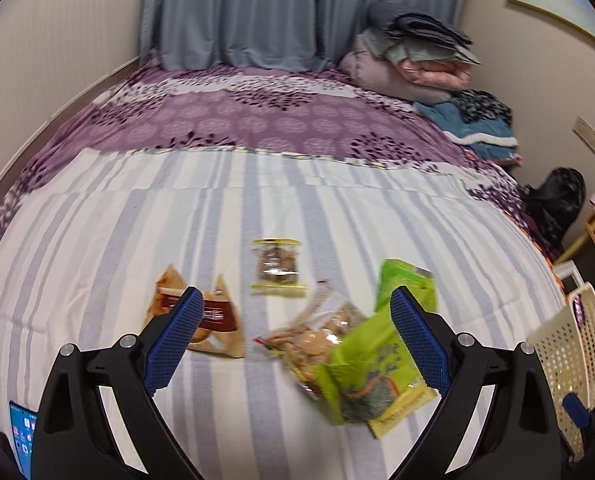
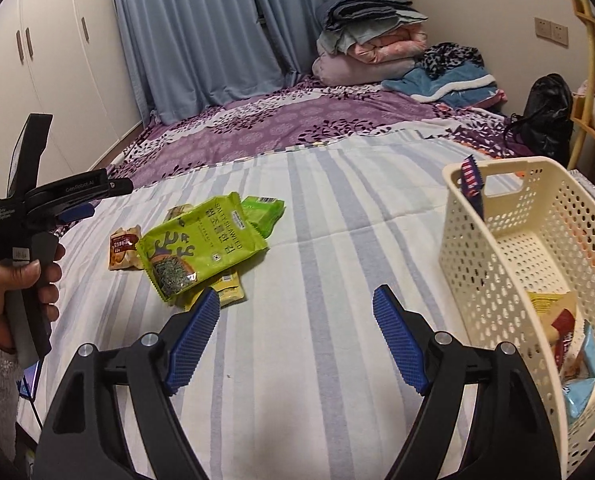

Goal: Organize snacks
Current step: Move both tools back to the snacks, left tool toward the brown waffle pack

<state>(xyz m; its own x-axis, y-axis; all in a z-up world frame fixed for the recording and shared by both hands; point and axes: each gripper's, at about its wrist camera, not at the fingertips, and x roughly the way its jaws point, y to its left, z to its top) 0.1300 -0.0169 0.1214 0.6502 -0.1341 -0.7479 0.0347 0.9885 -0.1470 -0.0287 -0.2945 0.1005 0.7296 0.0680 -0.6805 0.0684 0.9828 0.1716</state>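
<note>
Several snack packs lie on the striped blanket (image 1: 97, 240). A green seaweed pack (image 1: 371, 376) (image 2: 201, 246), a clear bag of biscuits (image 1: 317, 338), a brown pack (image 1: 201, 320) and a small clear pack with yellow ends (image 1: 276, 266) lie in front of my left gripper (image 1: 293, 332), which is open and empty just above them. My right gripper (image 2: 297, 328) is open and empty over bare blanket, between the snack pile and a cream perforated basket (image 2: 493, 208). The basket holds several packs (image 2: 565, 332). The left gripper also shows in the right wrist view (image 2: 77, 210).
A second green pack (image 2: 263, 210) lies behind the seaweed pack. Folded bedding (image 2: 369, 44) is stacked at the bed's far end. A black bag (image 2: 547, 116) sits beside the bed on the right. A phone (image 1: 21, 436) lies at the near left edge. White wardrobes (image 2: 49, 60) stand left.
</note>
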